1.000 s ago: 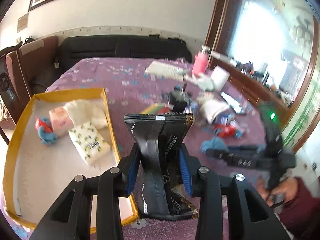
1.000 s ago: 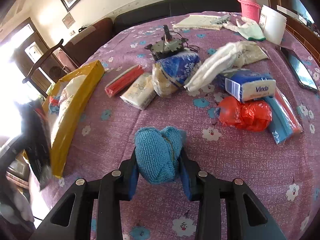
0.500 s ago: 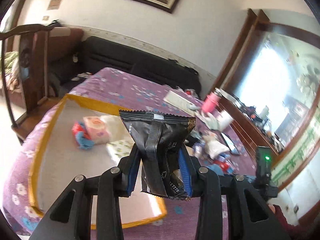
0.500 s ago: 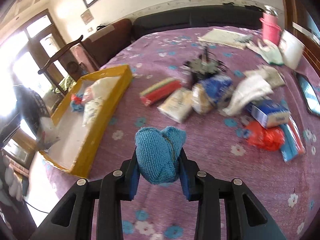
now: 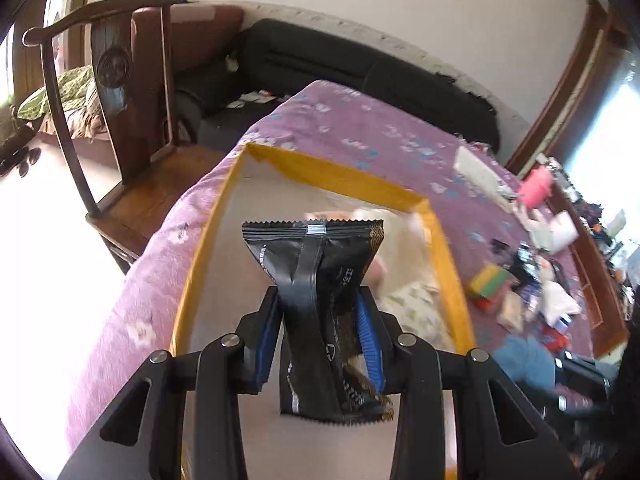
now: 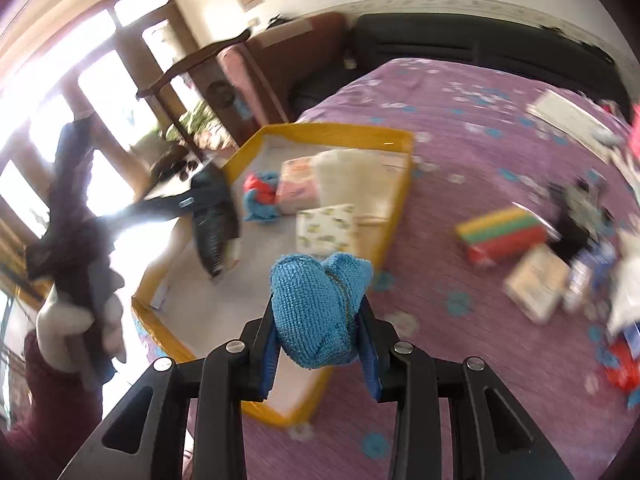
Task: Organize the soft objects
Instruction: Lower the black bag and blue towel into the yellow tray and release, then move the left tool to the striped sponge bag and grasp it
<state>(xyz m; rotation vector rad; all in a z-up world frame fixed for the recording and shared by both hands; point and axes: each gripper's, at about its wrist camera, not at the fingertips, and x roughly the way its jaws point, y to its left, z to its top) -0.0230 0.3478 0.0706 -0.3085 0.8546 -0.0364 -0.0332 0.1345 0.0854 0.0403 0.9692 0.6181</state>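
Holding two soft things at once, we have the left gripper (image 5: 318, 336) clenched on a black foil packet (image 5: 320, 276) and the right gripper (image 6: 320, 344) clenched on a blue terry cloth (image 6: 316, 308).

Left wrist view: the packet stands w/ its long axis running away from us along the fingers (image 5: 368, 336), serrated top seam at the far end, bottom seam hanging below the pads nearest the camera. Its waist is pinched between the blue pads, so the body twists and flares out above them. It hangs over the yellow-rimmed tray (image 5: 332, 176), which sits on the purple flowered tabletop (image 5: 360, 128). Behind the packet the tray contents are blurred; we can only make out pale bundles, prob. tissue packs.

Right wrist view: the cloth is bunched into a rounded wad, bulging up and fwd beyond the fingers (image 6: 370, 356), w/ no clear long axis. It hangs over the tray's near right edge. In the tray lie a pink tissue pack (image 6: 298, 190), a white patterned pack (image 6: 326, 230), a cream cloth (image 6: 360, 176) and a small red-and-blue bundle (image 6: 260, 196). The left gripper shows at the tray's left side w/ the packet tilted, top seam toward the upper left; a hand (image 6: 76, 320) grips its handle. More clutter sits on the tabletop to the right, incl. a striped sponge pack (image 6: 504, 232), too smeared to sort further.
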